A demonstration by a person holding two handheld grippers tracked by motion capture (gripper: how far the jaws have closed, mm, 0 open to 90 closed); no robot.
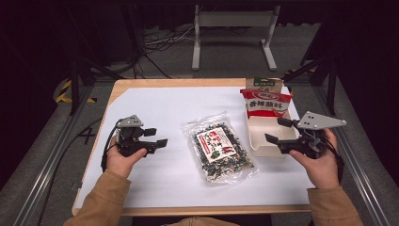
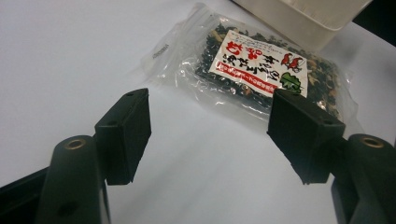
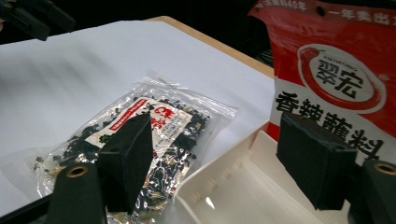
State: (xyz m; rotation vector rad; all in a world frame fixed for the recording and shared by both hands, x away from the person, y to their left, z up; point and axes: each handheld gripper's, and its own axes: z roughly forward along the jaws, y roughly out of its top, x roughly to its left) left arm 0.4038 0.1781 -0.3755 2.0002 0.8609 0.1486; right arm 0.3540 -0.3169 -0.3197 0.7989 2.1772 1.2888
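Both my grippers sit low in the high view with jaws wide apart, nothing between them. Left gripper (image 1: 156,136) is at the left-centre of the frame, pads bare, touching nothing; left hand (image 1: 121,157) grips it from below. In the left gripper view the seaweed bag (image 2: 254,70) lies at the upper right, past my fingertips (image 2: 125,130), apart from them. Right gripper (image 1: 278,131) is at the right, jaws spread just as wide, empty, hanging over the white tray (image 1: 258,134). Red sauce pouch (image 1: 264,101) stands upright in the tray's far end. Seaweed bag lies flat on the white sheet (image 1: 155,101) mid-frame, between both grippers, just left of the tray.
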